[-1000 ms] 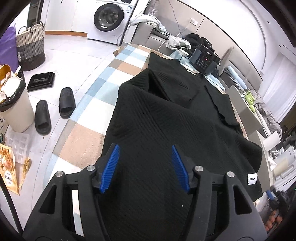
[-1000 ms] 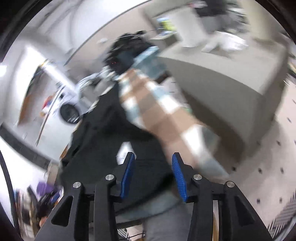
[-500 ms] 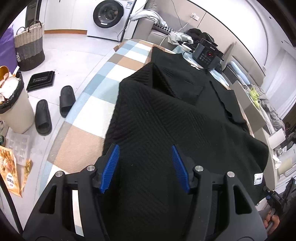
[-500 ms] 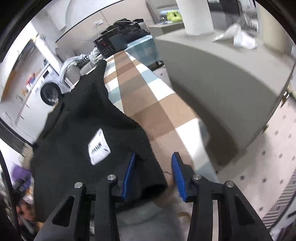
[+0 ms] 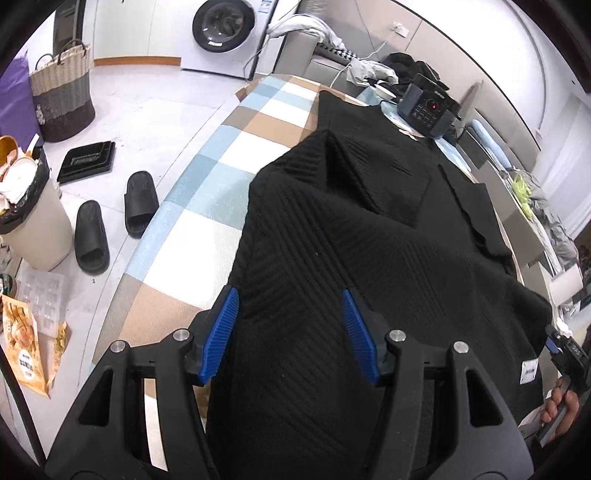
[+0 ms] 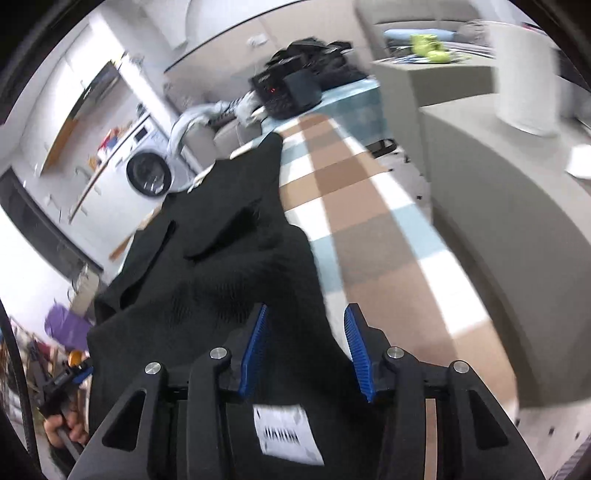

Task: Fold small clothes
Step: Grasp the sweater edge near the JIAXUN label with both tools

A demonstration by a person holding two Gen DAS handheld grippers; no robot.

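Observation:
A black ribbed garment lies spread along a table with a checked cover. My left gripper hovers over its near left part, blue pads apart, fabric below them but not pinched. My right gripper stands open over the near right corner of the garment, whose right edge runs between the fingers. The garment's white label shows under the right gripper body, and also at the hem in the left wrist view. Each view catches the other gripper at its edge, right and left, held in a hand.
A black keypad device sits at the table's far end beside piled clothes. On the floor to the left are slippers, a full bin, a woven basket and a washing machine. A grey cabinet flanks the table's right side.
My right gripper has swung in and rolled, coming over the garment's labelled corner. My left gripper has crept a little forward over the fabric. Both stay open.

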